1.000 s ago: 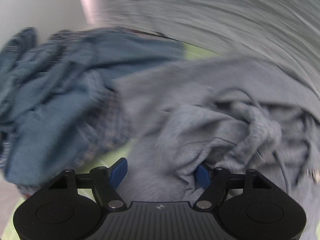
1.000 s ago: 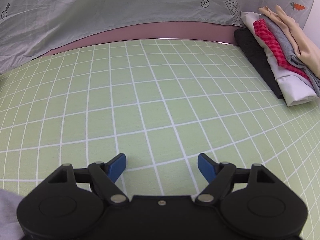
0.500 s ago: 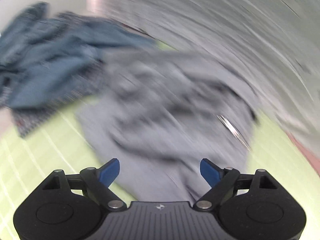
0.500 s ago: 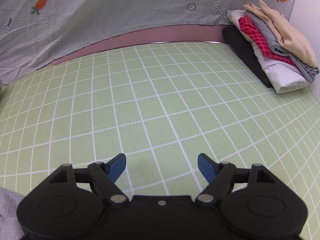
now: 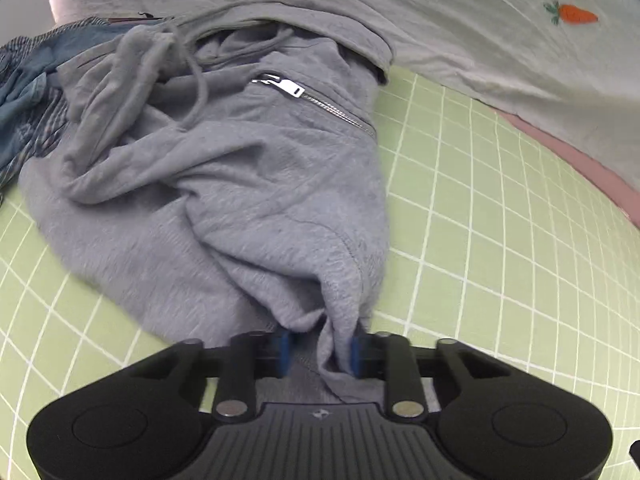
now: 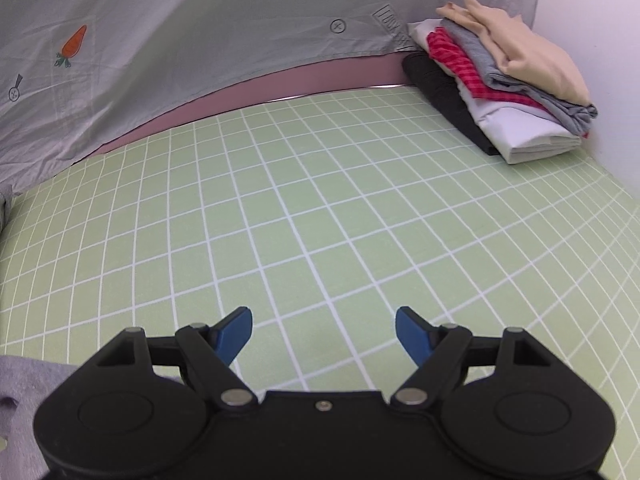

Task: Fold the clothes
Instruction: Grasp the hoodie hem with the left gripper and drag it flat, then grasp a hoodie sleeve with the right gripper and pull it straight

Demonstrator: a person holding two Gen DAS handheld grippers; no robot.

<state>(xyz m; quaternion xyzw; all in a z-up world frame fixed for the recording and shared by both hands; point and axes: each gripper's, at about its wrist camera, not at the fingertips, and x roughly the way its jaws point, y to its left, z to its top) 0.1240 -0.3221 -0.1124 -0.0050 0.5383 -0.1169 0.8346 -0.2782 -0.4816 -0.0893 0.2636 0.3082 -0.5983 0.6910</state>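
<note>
A crumpled grey garment (image 5: 240, 184) with a silver zip (image 5: 316, 100) and a drawstring lies on the green grid mat (image 5: 500, 240). My left gripper (image 5: 319, 350) is at its near end. Its jaws are closing, and a bunched fold of the grey fabric fills the space between the blue pads. In the right wrist view my right gripper (image 6: 324, 334) hangs open over bare mat (image 6: 320, 200) with nothing between its fingers. A corner of the grey garment (image 6: 28, 384) shows at that view's lower left.
Blue crumpled clothes (image 5: 24, 92) lie to the left behind the grey garment. A stack of folded clothes (image 6: 500, 88) sits at the mat's far right corner. A grey sheet with carrot prints (image 6: 160, 40) hangs along the back, above a pink edge (image 6: 280, 80).
The left gripper has swept across the pile to the grey garment's near end and closed from wide open onto a fold. The right gripper stayed open while its view drifted so the folded stack sits further left.
</note>
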